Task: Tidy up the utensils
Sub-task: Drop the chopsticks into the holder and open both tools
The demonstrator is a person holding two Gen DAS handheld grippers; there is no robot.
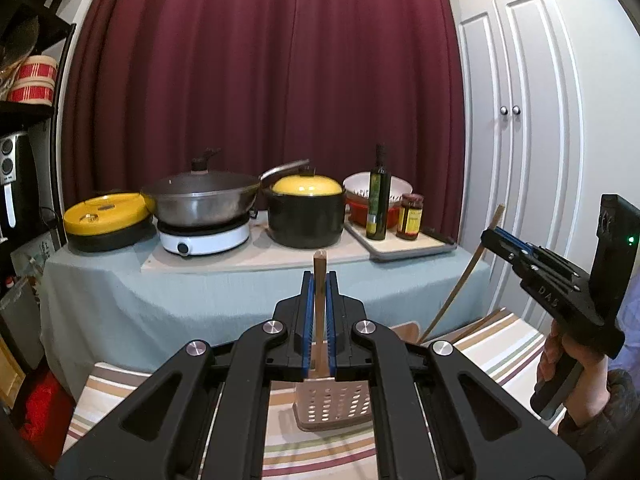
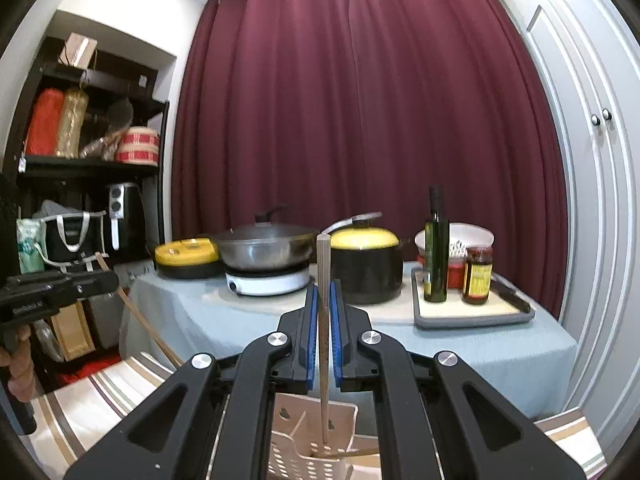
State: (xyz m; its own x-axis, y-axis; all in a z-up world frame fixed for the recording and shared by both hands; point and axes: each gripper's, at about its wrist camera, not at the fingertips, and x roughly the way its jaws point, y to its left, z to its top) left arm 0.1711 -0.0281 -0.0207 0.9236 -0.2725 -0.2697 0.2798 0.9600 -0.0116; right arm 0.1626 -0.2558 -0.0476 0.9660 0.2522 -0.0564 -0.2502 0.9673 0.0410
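Note:
In the left wrist view my left gripper (image 1: 319, 276) is shut on a flat wooden stick (image 1: 320, 264) that stands upright over a beige perforated utensil holder (image 1: 332, 404). The right gripper (image 1: 490, 236) is off to the right, shut on a long curved wooden stick (image 1: 460, 292) slanting down-left. In the right wrist view my right gripper (image 2: 325, 286) is shut on that wooden stick (image 2: 323, 256), whose lower end reaches into the holder (image 2: 304, 456). Thin wooden sticks (image 2: 298, 424) also lie in the holder. The left gripper (image 2: 112, 280) shows at the far left with its stick (image 2: 140, 320).
The holder stands on a striped cloth (image 1: 500, 344). Behind it is a grey-clothed table (image 1: 120, 288) with a wok (image 1: 200, 200) on a white cooker, a yellow-lidded black pot (image 1: 306, 216), an oil bottle (image 1: 378, 200), a jar (image 1: 410, 216) and a tray. A dark shelf (image 2: 80, 168) stands left, white cupboard doors (image 1: 516, 140) right.

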